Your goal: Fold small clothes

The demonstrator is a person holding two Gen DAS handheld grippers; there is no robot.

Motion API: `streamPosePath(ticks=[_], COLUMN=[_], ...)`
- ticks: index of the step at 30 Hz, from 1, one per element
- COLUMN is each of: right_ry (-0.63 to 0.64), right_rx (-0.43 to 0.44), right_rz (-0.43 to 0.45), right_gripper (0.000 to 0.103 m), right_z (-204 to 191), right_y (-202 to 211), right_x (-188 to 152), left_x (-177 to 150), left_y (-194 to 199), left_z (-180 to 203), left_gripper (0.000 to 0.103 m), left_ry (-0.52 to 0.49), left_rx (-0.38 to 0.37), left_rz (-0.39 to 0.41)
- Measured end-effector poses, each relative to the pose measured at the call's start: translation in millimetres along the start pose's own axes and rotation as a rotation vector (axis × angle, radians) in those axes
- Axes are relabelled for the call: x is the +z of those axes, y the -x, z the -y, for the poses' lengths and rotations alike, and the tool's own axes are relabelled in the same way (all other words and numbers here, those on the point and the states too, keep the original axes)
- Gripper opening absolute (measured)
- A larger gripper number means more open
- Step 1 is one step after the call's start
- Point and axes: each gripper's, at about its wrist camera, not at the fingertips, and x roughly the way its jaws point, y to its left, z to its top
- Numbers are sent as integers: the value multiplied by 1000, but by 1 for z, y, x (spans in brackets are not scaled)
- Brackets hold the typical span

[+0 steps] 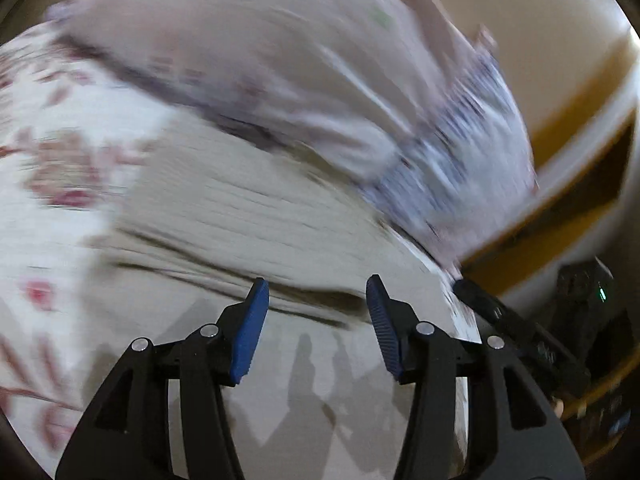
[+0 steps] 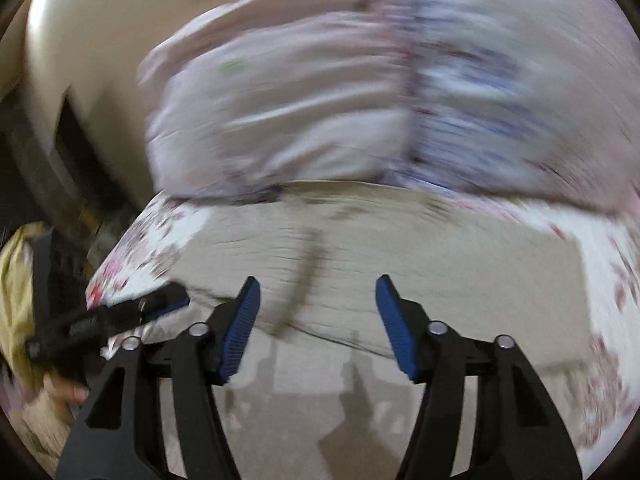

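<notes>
A beige ribbed garment [image 1: 256,216] lies flat on a white sheet with red flowers [image 1: 60,168]; it also shows in the right wrist view [image 2: 400,240]. My left gripper [image 1: 316,316] is open and empty just above the garment's near part. My right gripper [image 2: 316,312] is open and empty over the same garment. The left gripper's tip also shows at the left of the right wrist view [image 2: 160,304], and the right gripper's tip shows at the right of the left wrist view [image 1: 480,300]. Both views are blurred by motion.
A pile of pale pink and blue-patterned fabric [image 1: 304,72] lies beyond the garment, also in the right wrist view [image 2: 400,92]. A cream wall and wooden furniture edge [image 1: 580,184] stand to the right. The bed edge [image 2: 120,248] drops off at left.
</notes>
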Motion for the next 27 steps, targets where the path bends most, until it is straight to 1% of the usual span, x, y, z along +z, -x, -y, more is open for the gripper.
streamPosePath(ticks=[1,2,3,5,7,9,13,15,16,18,19,20,23,26,27], right_ry=[48,98,163,255,336,388,464,495,501,477,458,436,368,263,236], right_rx=[19,34,52,64,71,65,37,12,4,6,13,18,41,96,103], right_rz=[-16,-32,-52,-77,-105,-135,-192,-197,-193,-187,-189,-189,-168,-95,-71], right_gripper=[45,41,39,34,32,32,32,33,33,28,16,9,6,6,5], right_z=[-14,-29,-46,-73,-97,-112,-126,-129,-130,-128,-126,-124,-117,-103,-98], right_y=[-11,-21,-36,-59,-83,-104,-129,-135,-136,-138,-138,-137,-132,-107,-99], right_x=[3,4,6,6,6,6,-5,-12,-14,-15,-14,-12,-8,1,4], left_x=[2,3,3,-1,-2,-3,-4,-5,-5,-6,-5,-5,-5,-5,-5], left_y=[3,7,8,11,14,18,24,23,24,23,22,21,21,21,20], left_z=[-13,-29,-35,-50,-58,-64,-66,-65,-65,-63,-62,-61,-62,-62,-61], left_gripper=[49,46,44,44,44,40,39,39,39,39,39,39,39,39,39], left_ry=[40,94,112,144,166,178,160,146,142,130,125,121,121,118,116], left_rx=[16,22,24,49,54,53,58,58,61,68,71,75,78,79,79], left_rz=[6,3,0,-1,-7,1,13,16,16,16,16,16,16,19,20])
